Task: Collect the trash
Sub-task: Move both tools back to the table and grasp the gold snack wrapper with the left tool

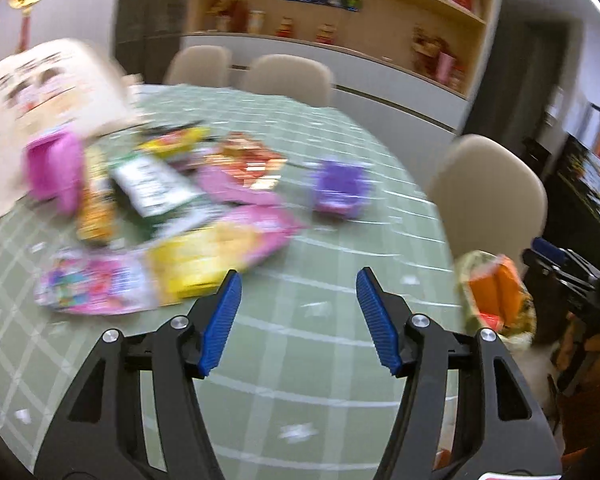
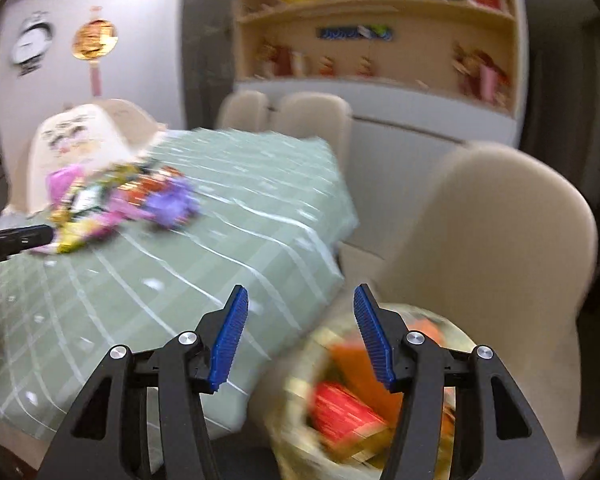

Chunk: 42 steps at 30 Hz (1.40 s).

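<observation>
A blurred pile of colourful snack wrappers [image 1: 160,200] lies on the green checked tablecloth [image 1: 300,360], with a yellow packet [image 1: 204,264] nearest my left gripper and a purple box [image 1: 340,190] off to the pile's right. My left gripper [image 1: 298,276] hovers over the cloth just right of the yellow packet, open and holding nothing. A woven trash basket [image 2: 296,392] holding red and orange packets sits beside the table's edge. My right gripper [image 2: 300,292] is above the basket's near side, open and empty. The basket [image 1: 496,296] also shows at the right of the left wrist view.
Beige chairs [image 2: 480,240] stand around the table, one right behind the basket. A cream bag with a printed figure [image 1: 40,92] stands at the table's far left behind the wrappers. Shelves with ornaments [image 1: 340,20] line the back wall. The left gripper's black tip [image 2: 16,238] shows by the pile.
</observation>
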### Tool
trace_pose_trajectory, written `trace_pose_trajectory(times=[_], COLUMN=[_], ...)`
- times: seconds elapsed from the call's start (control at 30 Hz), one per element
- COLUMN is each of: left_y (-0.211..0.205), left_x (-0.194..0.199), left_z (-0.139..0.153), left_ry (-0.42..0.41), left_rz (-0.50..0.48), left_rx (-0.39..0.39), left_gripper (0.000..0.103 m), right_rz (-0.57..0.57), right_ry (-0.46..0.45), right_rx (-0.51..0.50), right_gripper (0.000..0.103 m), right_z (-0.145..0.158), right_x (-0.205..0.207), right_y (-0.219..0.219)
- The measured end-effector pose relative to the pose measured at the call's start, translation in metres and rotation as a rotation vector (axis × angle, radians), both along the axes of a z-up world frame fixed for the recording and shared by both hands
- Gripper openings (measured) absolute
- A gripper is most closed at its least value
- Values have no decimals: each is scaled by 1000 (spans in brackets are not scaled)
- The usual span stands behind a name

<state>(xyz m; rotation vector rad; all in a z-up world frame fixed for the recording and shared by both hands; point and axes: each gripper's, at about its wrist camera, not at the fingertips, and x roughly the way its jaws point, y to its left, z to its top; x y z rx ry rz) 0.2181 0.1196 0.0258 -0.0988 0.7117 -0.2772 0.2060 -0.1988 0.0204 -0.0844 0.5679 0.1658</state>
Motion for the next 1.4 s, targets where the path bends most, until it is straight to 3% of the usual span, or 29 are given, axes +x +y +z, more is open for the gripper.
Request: trace_pose_trajectory(times=[0.17,0.4,0.53,0.7,0.8,0.93,1.0,1.03,1.07,1.17,1.4], left_y=[74,132,145,143,140,139,140,141,143,148,176], left_x=[-1,12,27,52,75,114,130,135,138,127,55], left_z=[-5,-14,-16,-18,-17,-22,-27,-30,-31,-28,-19], left_ry=[24,36,36,47,52,110,144,157,164,147,119], left_rz=[153,269,281,209,223,235,247,251,251,248,242], left_rx=[-22,-60,-64,-107,-75,-77,-81,-81,-85,-97,-74], left_gripper=[57,57,57,57,57,57,50,36,31,26,25], right_rz=[108,169,185,200,205,218,239,249,264,330,529], right_ry=[6,50,100,126,143,148,147,147,148,158,205], right_rx=[-24,20,62,46,59,50,41,40,40,37,7], right_gripper=[52,52,52,52,52,52,52,52,52,52,52], right_z=[-1,-11,-20,-28,-30,-28,-24,-24,-22,-20,-24], right_x=[17,35,52,62,67,70,70,70,70,72,83], right_y=[64,117,136,152,157,167,175,178,182,199,261])
